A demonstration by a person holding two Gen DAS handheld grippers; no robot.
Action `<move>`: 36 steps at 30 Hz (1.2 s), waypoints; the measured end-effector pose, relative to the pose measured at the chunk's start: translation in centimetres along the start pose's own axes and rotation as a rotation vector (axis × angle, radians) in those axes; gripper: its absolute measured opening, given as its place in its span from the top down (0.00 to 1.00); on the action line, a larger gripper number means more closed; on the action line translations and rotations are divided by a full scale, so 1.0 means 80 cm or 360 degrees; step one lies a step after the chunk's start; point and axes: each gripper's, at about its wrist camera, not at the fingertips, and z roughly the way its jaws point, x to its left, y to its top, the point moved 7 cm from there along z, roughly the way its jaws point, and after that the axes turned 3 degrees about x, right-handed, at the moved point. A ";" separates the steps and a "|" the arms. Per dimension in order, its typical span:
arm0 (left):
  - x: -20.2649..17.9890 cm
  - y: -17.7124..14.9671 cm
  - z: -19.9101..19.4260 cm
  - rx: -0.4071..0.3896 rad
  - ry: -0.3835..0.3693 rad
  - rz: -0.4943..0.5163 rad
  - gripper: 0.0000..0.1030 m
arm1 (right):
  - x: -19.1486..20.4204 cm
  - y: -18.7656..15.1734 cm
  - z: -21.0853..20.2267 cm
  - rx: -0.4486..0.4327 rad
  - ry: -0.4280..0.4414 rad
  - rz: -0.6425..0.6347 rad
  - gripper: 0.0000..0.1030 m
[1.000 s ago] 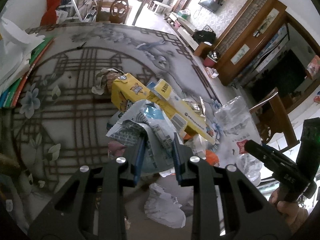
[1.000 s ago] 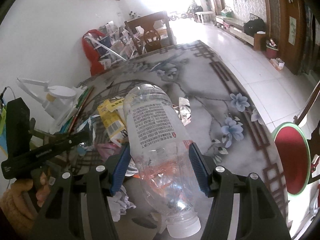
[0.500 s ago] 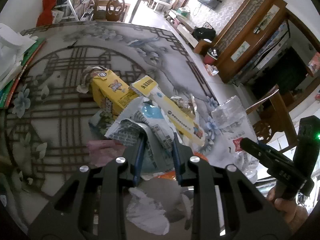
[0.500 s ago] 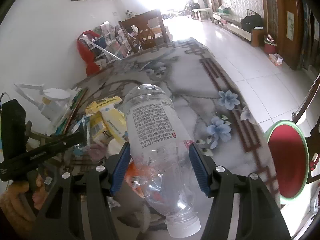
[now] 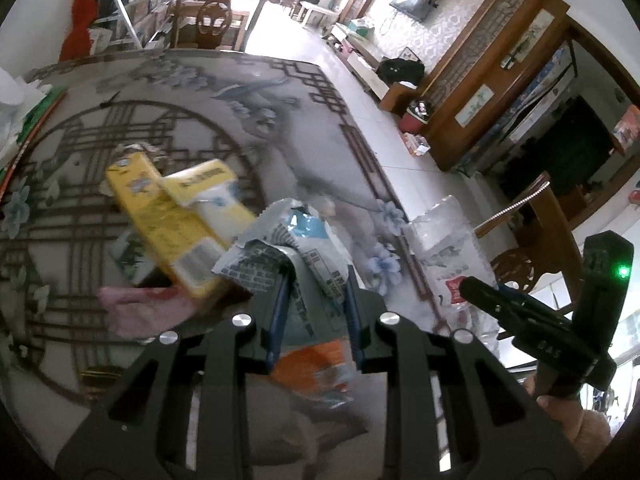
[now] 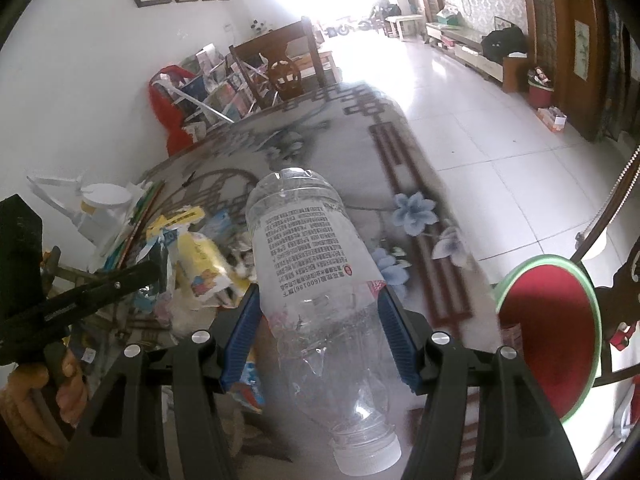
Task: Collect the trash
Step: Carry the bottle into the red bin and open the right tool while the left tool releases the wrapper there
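My left gripper (image 5: 316, 304) is shut on a crumpled grey and blue foil wrapper (image 5: 298, 240) and holds it above the patterned table (image 5: 80, 152). Below it lie yellow cartons (image 5: 172, 200), a pink scrap (image 5: 136, 308) and an orange packet (image 5: 316, 364). My right gripper (image 6: 318, 320) is shut on a clear plastic bottle (image 6: 312, 264), cap toward the camera, held above the table's right side. The bottle (image 5: 444, 240) and right gripper (image 5: 532, 320) also show in the left wrist view. The left gripper (image 6: 92, 292) shows at the left of the right wrist view.
A red bin with a green rim (image 6: 548, 336) stands on the floor right of the table edge. Books and a white lamp (image 6: 100, 208) sit at the table's left. A wooden chair (image 6: 284, 68) stands at the far end. More litter (image 6: 200, 272) lies mid-table.
My left gripper has lifted the wrapper and moved right, away from the yellow cartons. My right gripper has carried the bottle slightly right toward the red bin.
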 end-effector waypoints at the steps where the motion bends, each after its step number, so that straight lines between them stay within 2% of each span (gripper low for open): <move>1: -0.007 0.000 0.002 0.0001 -0.0005 0.0006 0.76 | -0.006 0.000 -0.002 -0.0001 -0.0002 0.0006 0.44; 6: -0.054 -0.003 0.016 0.0018 -0.0052 0.0064 0.77 | -0.048 -0.003 -0.022 -0.0025 -0.0028 0.0059 0.44; 12: -0.118 -0.012 0.051 0.0097 -0.0127 0.0188 0.76 | -0.115 -0.017 -0.051 -0.0062 -0.0095 0.0184 0.44; 21: -0.240 -0.044 0.124 0.0305 -0.0299 0.0464 0.76 | -0.234 -0.057 -0.087 -0.0059 -0.0231 0.0487 0.44; 26: -0.299 -0.076 0.160 0.0421 -0.0379 0.0646 0.76 | -0.281 -0.070 -0.106 -0.0076 -0.0295 0.0617 0.44; 27: -0.304 -0.078 0.165 0.0437 -0.0387 0.0665 0.72 | -0.287 -0.071 -0.109 -0.0084 -0.0301 0.0631 0.44; 28: -0.311 -0.081 0.174 0.0457 -0.0381 0.0688 0.54 | -0.290 -0.071 -0.110 -0.0089 -0.0302 0.0639 0.42; 29: -0.312 -0.081 0.179 0.0457 -0.0366 0.0691 0.45 | -0.296 -0.071 -0.112 -0.0092 -0.0303 0.0659 0.34; 30: -0.312 -0.079 0.181 0.0447 -0.0360 0.0683 0.41 | -0.299 -0.072 -0.112 -0.0091 -0.0287 0.0680 0.28; 31: -0.311 -0.076 0.181 0.0442 -0.0363 0.0668 0.41 | -0.303 -0.072 -0.114 -0.0103 -0.0269 0.0704 0.25; 36: -0.298 -0.064 0.173 0.0406 -0.0341 0.0633 0.41 | -0.304 -0.070 -0.114 -0.0104 -0.0282 0.0705 0.25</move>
